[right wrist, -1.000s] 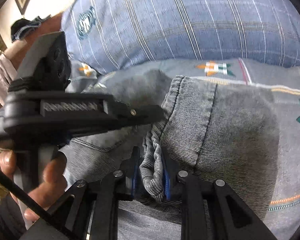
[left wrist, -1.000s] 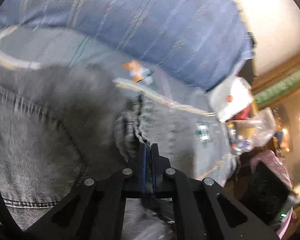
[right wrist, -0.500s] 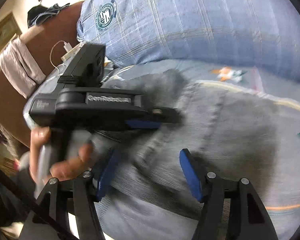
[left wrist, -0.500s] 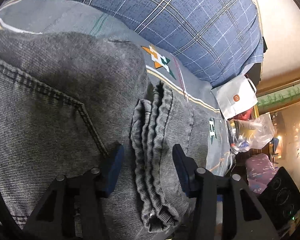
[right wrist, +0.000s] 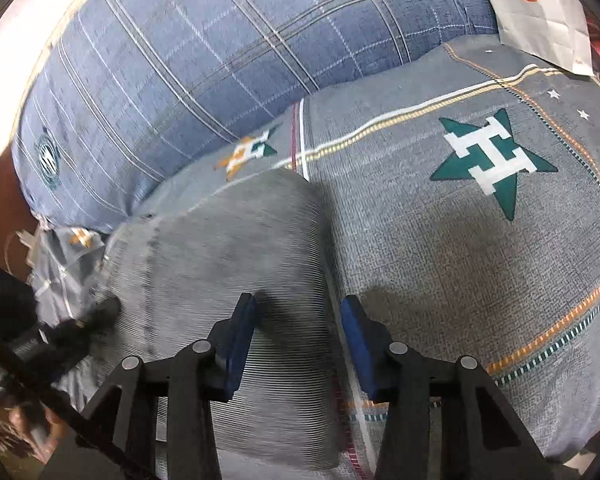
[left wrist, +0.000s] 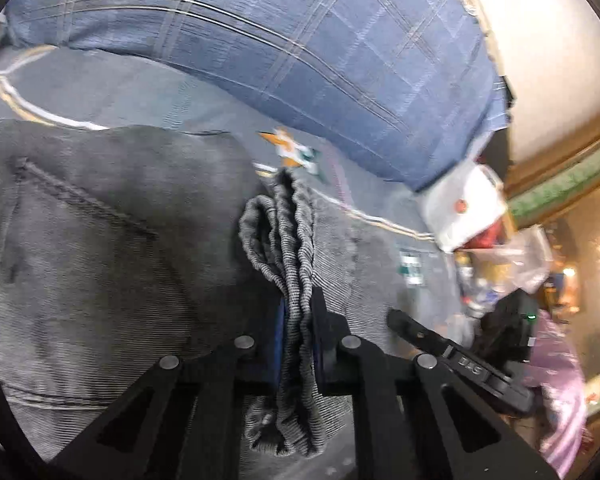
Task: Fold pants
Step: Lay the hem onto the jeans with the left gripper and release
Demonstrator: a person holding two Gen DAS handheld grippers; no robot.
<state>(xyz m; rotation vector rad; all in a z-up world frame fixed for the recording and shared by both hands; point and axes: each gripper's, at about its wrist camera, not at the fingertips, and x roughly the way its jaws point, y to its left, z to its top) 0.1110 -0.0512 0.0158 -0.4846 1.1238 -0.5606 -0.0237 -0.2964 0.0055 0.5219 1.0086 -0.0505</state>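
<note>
Pants (left wrist: 100, 248): grey denim, lying on the bed's patterned sheet (right wrist: 480, 260) below the blue plaid pillow (left wrist: 300, 60); a stitched pocket seam shows on the left part.
Waistband (left wrist: 296, 248): ribbed elastic edge gathered into several stacked folds, standing up from the cloth.
Left gripper (left wrist: 298, 332): jaws have just been closing; they now clamp the bunched waistband, with cloth spilling out above and below the pads.
Pants, right wrist view (right wrist: 236, 248): smooth folded panel, its right edge lying along the sheet's stripe, near the pillow (right wrist: 228, 52).
Right gripper (right wrist: 298, 340): jaws have just been narrowing but stand apart; blue pads straddle the panel's right edge, no pinch visible.
White paper bag (right wrist: 540, 12): far right corner of the bed, beside the pillow.
</note>
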